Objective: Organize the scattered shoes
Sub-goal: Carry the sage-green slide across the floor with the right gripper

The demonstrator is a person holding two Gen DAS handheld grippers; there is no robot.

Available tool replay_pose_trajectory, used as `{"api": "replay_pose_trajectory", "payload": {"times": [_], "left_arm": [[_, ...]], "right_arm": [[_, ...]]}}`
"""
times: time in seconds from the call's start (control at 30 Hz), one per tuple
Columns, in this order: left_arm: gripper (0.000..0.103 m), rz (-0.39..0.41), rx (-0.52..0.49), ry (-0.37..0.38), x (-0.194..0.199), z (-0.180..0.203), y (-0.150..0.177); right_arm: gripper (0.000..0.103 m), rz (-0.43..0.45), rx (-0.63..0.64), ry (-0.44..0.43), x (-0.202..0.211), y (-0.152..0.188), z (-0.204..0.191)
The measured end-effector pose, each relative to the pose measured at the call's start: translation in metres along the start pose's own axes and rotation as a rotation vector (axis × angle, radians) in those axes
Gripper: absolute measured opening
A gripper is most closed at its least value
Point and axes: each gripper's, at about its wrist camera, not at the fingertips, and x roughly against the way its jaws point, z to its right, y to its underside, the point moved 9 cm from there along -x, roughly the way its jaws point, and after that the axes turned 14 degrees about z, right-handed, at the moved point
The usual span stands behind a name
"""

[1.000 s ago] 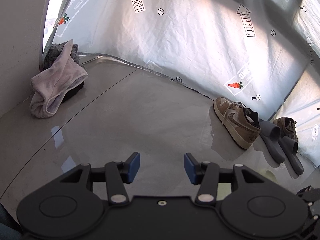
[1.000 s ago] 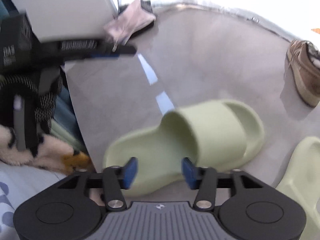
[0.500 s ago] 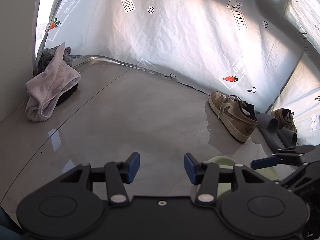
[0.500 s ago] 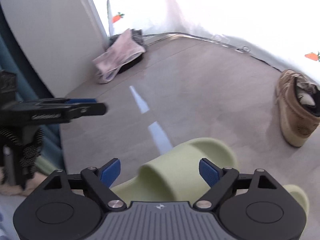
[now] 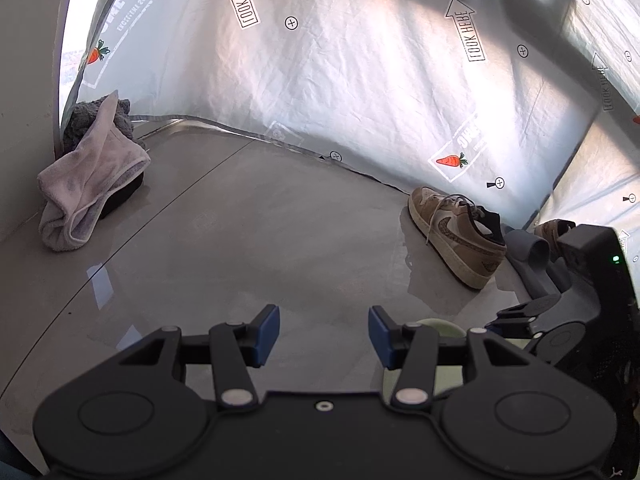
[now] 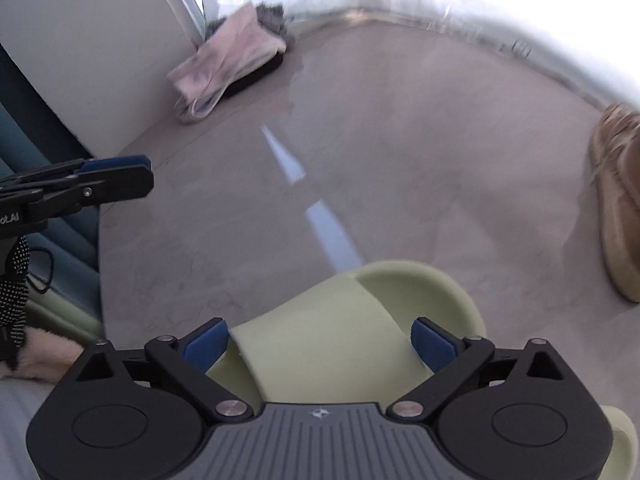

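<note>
The right gripper (image 6: 320, 342) has dropped over the green slide's (image 6: 320, 336) strap at lower centre, jaws opening wide around it without gripping yet, ready to grasp; the left gripper (image 5: 323, 335) waits half-open, empty.

the left hand-held gripper (image 5: 323, 330) is seen with jaws apart over bare grey floor (image 5: 248, 248), nothing between them. a tan sneaker (image 5: 456, 236) is stood by the printed white sheet (image 5: 360, 92); a grey slide (image 5: 528, 252) lies just beside it. a pinkish towel (image 5: 88, 184) is heaped at left.

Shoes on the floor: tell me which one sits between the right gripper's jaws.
The pale green slide sandal; its strap lies between the opening jaws, untouched. The tan sneaker lies apart at right.
</note>
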Motion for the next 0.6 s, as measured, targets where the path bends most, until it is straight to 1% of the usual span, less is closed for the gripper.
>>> {"api": "replay_pose_trajectory", "payload": {"times": [0.07, 0.1, 0.13, 0.17, 0.2, 0.23, 0.27, 0.33, 0.4, 0.43, 0.5, 0.53, 0.6], "left_arm": [[0.05, 0.004, 0.005, -0.002, 0.001, -0.001, -0.001], [0.05, 0.006, 0.009, -0.007, 0.001, -0.002, -0.001], [0.05, 0.008, 0.013, -0.013, 0.001, -0.004, -0.001], [0.05, 0.01, 0.021, -0.019, 0.002, -0.006, -0.001], [0.05, 0.012, 0.029, -0.024, 0.002, -0.008, -0.002], [0.05, 0.013, 0.037, -0.028, 0.002, -0.009, -0.002], [0.05, 0.013, 0.039, -0.029, 0.002, -0.01, -0.002], [0.05, 0.013, 0.038, -0.028, 0.001, -0.01, -0.002], [0.05, 0.012, 0.037, -0.028, 0.001, -0.01, -0.002], [0.05, 0.012, 0.035, -0.027, 0.001, -0.01, -0.002], [0.05, 0.013, 0.032, -0.023, 0.001, -0.01, -0.003], [0.05, 0.012, 0.031, -0.023, 0.0, -0.01, -0.003], [0.05, 0.012, 0.031, -0.023, 0.0, -0.01, -0.003]], "right_arm": [[0.101, -0.053, 0.028, -0.016, -0.006, 0.005, 0.0], [0.1, -0.061, 0.05, -0.011, -0.007, 0.006, -0.002], [0.098, -0.064, 0.068, -0.002, -0.006, 0.007, -0.003], [0.095, -0.056, 0.063, 0.022, -0.006, 0.007, -0.003], [0.093, -0.034, 0.024, 0.059, -0.004, 0.005, 0.001], [0.091, -0.021, 0.003, 0.077, -0.002, 0.006, 0.003], [0.091, 0.012, -0.051, 0.119, 0.0, 0.006, 0.008], [0.091, 0.081, -0.212, 0.223, 0.004, 0.004, 0.022], [0.091, 0.13, -0.382, 0.34, 0.01, 0.005, 0.034], [0.09, 0.142, -0.44, 0.383, 0.012, 0.007, 0.036], [0.09, 0.133, -0.624, 0.483, 0.02, 0.015, 0.038], [0.091, 0.128, -0.671, 0.499, 0.022, 0.018, 0.037], [0.091, 0.094, -0.74, 0.457, 0.024, 0.025, 0.024]]}}
